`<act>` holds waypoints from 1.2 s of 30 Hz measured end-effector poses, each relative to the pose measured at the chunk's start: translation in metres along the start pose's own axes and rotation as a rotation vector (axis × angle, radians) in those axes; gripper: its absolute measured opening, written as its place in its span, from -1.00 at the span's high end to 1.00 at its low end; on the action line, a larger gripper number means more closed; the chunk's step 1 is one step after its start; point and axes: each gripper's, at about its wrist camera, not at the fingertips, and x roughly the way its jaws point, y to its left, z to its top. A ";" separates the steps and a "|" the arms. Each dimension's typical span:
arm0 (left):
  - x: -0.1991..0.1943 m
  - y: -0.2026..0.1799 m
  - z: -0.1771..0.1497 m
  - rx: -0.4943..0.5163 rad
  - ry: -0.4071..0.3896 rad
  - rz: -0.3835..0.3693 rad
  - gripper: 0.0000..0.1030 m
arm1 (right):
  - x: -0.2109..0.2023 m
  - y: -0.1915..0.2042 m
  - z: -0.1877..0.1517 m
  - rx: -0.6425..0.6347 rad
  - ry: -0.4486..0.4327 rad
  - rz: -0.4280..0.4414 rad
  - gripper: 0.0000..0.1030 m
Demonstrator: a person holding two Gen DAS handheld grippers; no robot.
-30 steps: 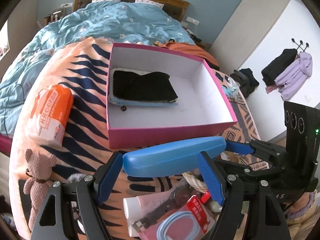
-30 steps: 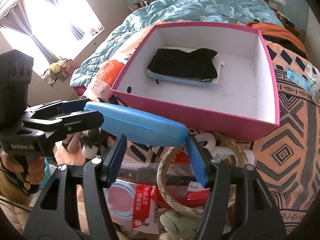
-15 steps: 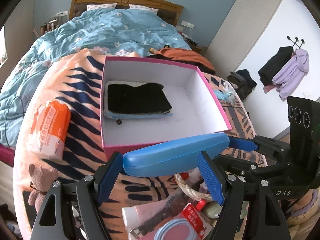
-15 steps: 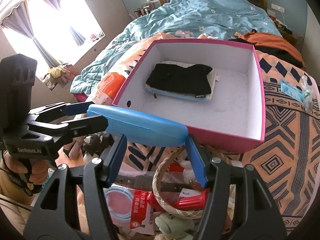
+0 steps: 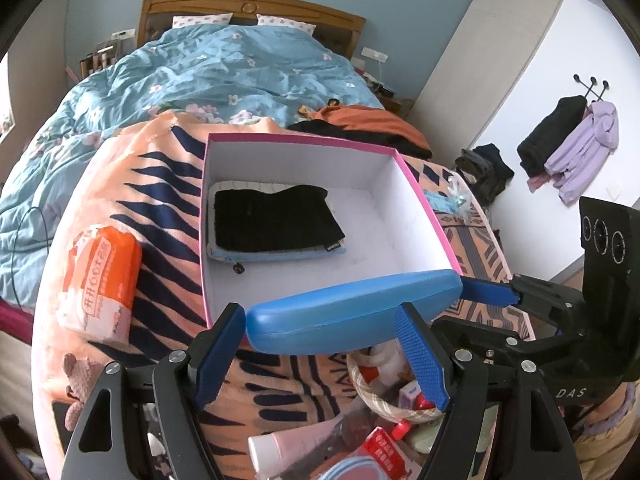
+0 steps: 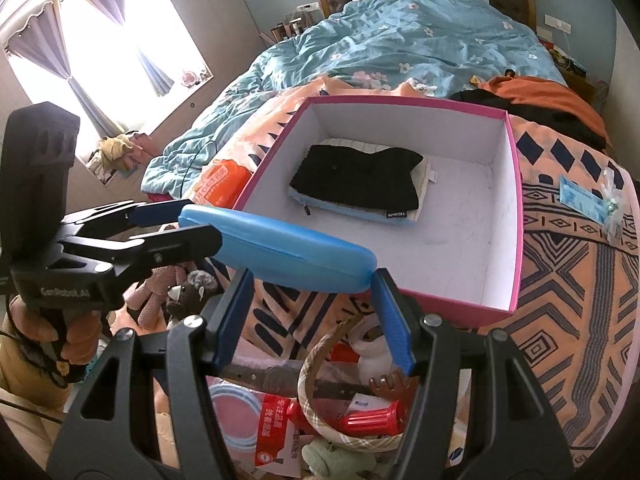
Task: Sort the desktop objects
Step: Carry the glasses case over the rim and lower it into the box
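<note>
A blue glasses case (image 5: 348, 308) (image 6: 280, 248) hangs in the air just in front of the near wall of a pink box (image 5: 304, 140) (image 6: 400, 100). My left gripper (image 5: 320, 312) (image 6: 188, 220) is shut on the case's left end. My right gripper (image 6: 314, 276) (image 5: 476, 304) is shut on its right end. The box has a white inside and holds a folded black cloth (image 5: 276, 220) (image 6: 356, 184) lying on a light blue pouch. The right half of the box floor is bare.
An orange tissue pack (image 5: 100, 280) (image 6: 218, 184) lies left of the box. A plaid ring (image 6: 320, 360), a pink tube (image 5: 280, 444), a red packet (image 6: 280, 428) and a teddy bear (image 6: 156, 296) crowd the blanket below the grippers. A small blue packet (image 6: 580, 200) lies right of the box.
Both grippers have risen together with the blue case held between them. The box now sits lower and farther off in both views, and more of its floor shows.
</note>
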 end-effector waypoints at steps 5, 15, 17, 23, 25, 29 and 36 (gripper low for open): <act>0.003 0.002 0.005 -0.008 0.002 -0.002 -0.51 | 0.002 -0.003 0.005 -0.002 0.000 0.000 -0.23; 0.014 0.006 0.014 -0.013 0.018 0.002 -0.51 | 0.012 -0.011 0.015 -0.002 0.014 0.009 -0.23; 0.017 0.007 0.016 -0.020 0.024 0.000 -0.51 | 0.016 -0.014 0.017 0.007 0.021 0.013 -0.23; 0.026 0.010 0.019 -0.044 0.038 0.007 -0.51 | 0.023 -0.020 0.022 0.015 0.029 0.019 -0.23; 0.029 0.011 0.020 -0.050 0.049 0.009 -0.51 | 0.025 -0.022 0.022 0.020 0.033 0.023 -0.23; 0.036 0.013 0.020 -0.057 0.068 0.013 -0.51 | 0.032 -0.028 0.022 0.030 0.050 0.032 -0.23; 0.051 0.017 0.018 -0.076 0.118 0.022 -0.51 | 0.047 -0.038 0.017 0.061 0.087 0.047 -0.23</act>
